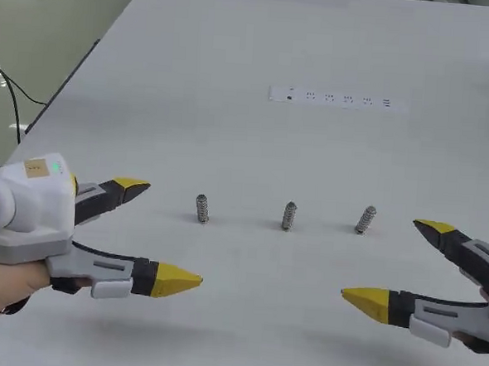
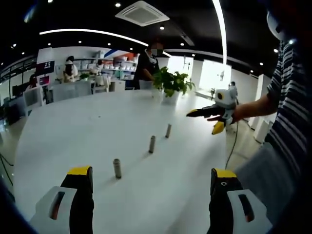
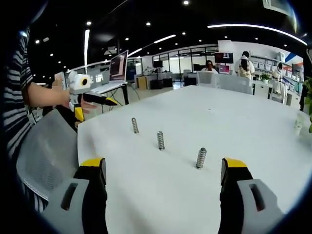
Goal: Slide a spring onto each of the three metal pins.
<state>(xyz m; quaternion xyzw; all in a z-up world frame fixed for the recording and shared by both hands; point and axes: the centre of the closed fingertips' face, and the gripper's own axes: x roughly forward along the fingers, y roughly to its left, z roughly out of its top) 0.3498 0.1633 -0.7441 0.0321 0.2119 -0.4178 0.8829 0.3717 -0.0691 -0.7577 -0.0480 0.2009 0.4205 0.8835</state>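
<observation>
Across the middle of the bench (image 1: 232,108), the left pin (image 1: 202,209), middle pin (image 1: 289,216) and right pin (image 1: 366,219) stand upright in a row, well apart, each apparently already sleeved in springs (image 3: 201,158). They are slim and seemingly freestanding, so a jaw tip sweeping in could clip one and topple it. Toward the near edge, the left gripper (image 1: 171,231) and right gripper (image 1: 381,259) hover either side of the row, jaws spread wide and empty, tips pointing inward at each other.

Three upright springs (image 1: 202,209) (image 1: 289,216) (image 1: 366,219), two grippers (image 1: 171,232) (image 1: 381,259), one power strip (image 1: 328,98)
</observation>
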